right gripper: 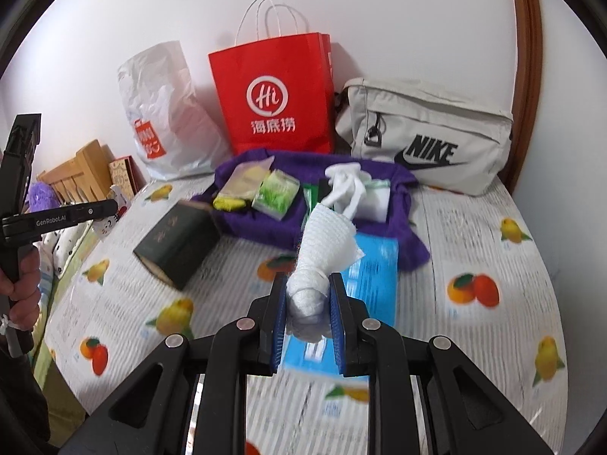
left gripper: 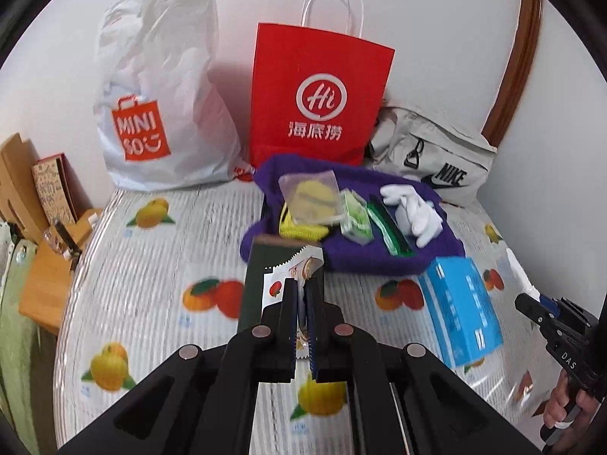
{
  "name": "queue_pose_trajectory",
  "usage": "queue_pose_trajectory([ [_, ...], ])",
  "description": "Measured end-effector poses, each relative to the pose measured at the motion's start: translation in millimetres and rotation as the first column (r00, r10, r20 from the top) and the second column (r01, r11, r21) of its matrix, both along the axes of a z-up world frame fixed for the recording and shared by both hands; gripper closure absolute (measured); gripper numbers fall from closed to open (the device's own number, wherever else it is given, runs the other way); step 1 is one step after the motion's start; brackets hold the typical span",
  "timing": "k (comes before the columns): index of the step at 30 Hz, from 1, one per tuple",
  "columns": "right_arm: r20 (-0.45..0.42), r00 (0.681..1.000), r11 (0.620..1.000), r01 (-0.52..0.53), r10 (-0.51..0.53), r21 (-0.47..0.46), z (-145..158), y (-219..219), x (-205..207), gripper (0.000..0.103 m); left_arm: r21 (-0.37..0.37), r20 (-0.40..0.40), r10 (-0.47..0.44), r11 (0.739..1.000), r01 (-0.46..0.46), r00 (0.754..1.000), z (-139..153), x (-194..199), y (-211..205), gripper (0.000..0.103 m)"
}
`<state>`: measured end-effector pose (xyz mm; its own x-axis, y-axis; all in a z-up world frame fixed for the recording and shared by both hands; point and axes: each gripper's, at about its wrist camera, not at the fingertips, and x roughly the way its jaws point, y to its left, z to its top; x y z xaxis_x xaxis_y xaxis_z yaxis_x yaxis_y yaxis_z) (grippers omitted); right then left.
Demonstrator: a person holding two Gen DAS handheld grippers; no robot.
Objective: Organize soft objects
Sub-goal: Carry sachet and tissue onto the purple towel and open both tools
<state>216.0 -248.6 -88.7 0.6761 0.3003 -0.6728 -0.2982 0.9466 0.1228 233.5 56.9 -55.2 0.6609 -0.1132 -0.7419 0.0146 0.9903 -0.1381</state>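
While left tool [left gripper: 302,295] pinches snack packet [left gripper: 299,265], right tool [right gripper: 307,295] clamps white foam net [right gripper: 322,242].

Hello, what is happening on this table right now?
A person holds two grippers over the fruit-patterned tablecloth. The left gripper is shut on a thin printed sachet; the right gripper is shut on a white foam net sleeve. Small packets and white gloves lie on a purple fleece cloth before three bags.

Bags [left gripper: 318,98] wall the rear; front cloth [left gripper: 151,276] bare
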Motion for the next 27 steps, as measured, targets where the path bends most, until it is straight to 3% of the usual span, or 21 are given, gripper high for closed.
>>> queue_pose_trajectory([
  [8, -0.016, 1.000, 1.000, -0.001, 0.002, 0.004, -1.0, 6.3, 62.5, 0.082, 0.019, -0.006, -0.002, 1.000, 0.002, 1.000, 0.5, 49.6, -2.4, 0.098],
  [27, -0.098, 0.995, 0.999, -0.034, 0.033, -0.012, -30.0, 31.9, 172.7, 0.082, 0.012, -0.092, -0.077, 0.997, 0.079, 0.993, -35.7, 162.5, -20.8, 0.098],
])
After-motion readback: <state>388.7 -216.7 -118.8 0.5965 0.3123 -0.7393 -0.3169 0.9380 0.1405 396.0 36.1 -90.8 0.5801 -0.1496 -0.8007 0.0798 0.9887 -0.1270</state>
